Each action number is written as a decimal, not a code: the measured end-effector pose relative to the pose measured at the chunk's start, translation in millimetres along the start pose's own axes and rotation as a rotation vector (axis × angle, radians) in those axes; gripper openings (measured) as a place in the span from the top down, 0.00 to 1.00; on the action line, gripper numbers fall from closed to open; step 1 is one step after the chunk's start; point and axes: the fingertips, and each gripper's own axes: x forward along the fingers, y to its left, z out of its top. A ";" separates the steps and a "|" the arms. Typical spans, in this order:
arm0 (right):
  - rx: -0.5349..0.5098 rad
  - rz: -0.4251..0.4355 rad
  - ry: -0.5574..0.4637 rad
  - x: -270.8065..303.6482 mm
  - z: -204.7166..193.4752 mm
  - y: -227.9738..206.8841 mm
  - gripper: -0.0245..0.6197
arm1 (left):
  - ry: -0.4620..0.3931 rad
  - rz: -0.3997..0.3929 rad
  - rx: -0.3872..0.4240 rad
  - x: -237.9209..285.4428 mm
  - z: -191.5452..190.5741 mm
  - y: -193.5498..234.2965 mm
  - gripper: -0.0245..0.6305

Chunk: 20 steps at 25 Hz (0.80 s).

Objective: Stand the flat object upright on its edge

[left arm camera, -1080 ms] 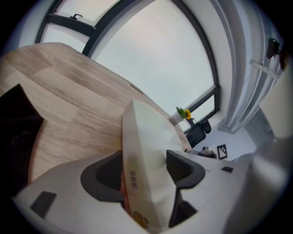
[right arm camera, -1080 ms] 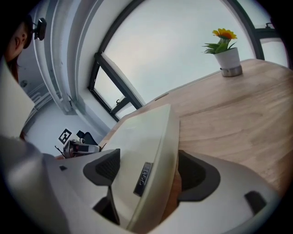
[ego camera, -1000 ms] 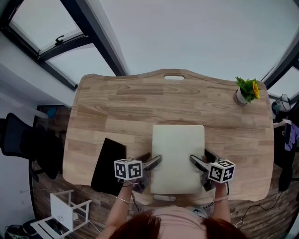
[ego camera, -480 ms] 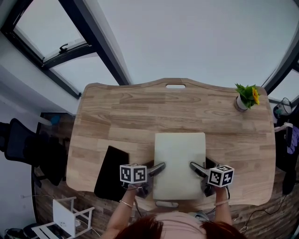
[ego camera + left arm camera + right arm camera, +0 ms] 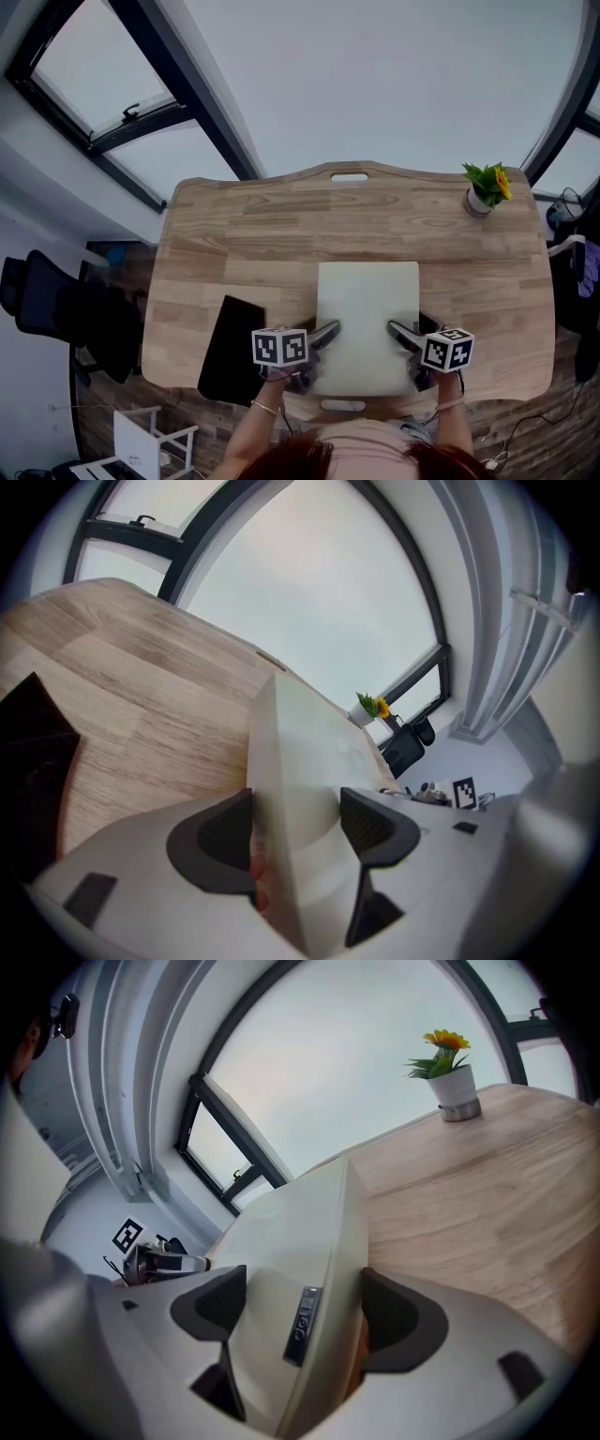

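Little was changed over the last second: the pale flat object, at lower centre of the table, was kept clamped at its side edges by the left gripper and the right gripper, so tipping was judged barely begun. One flat object, two grippers, one black slab at lower left and one potted plant at upper right were counted

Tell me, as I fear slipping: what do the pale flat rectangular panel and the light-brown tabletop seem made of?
The pale flat rectangular panel: likely faux leather or matte plastic; smooth even cream skin, rounded edge, small dark tag. The light-brown tabletop: wood or wood-look laminate, satin; plank grain shows.
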 end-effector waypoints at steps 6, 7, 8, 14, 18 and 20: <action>-0.080 -0.022 -0.061 -20.4 11.4 14.0 0.37 | -0.030 -0.003 0.059 -10.5 3.7 -15.2 0.55; -0.094 -0.025 -0.072 -23.4 13.1 16.5 0.38 | -0.038 -0.003 0.068 -12.7 4.2 -17.6 0.55; -0.108 -0.028 -0.083 -26.3 14.8 19.0 0.38 | -0.047 -0.004 0.077 -15.0 4.6 -19.8 0.54; -0.201 -0.036 -0.152 -46.3 25.3 37.6 0.38 | -0.122 -0.009 0.152 -34.4 10.3 -39.1 0.54; -0.264 -0.043 -0.185 -56.0 31.8 49.5 0.39 | -0.163 -0.017 0.183 -46.2 12.8 -47.8 0.54; -0.294 -0.045 -0.201 -60.9 32.6 54.7 0.39 | -0.184 -0.025 0.191 -51.0 11.1 -51.2 0.54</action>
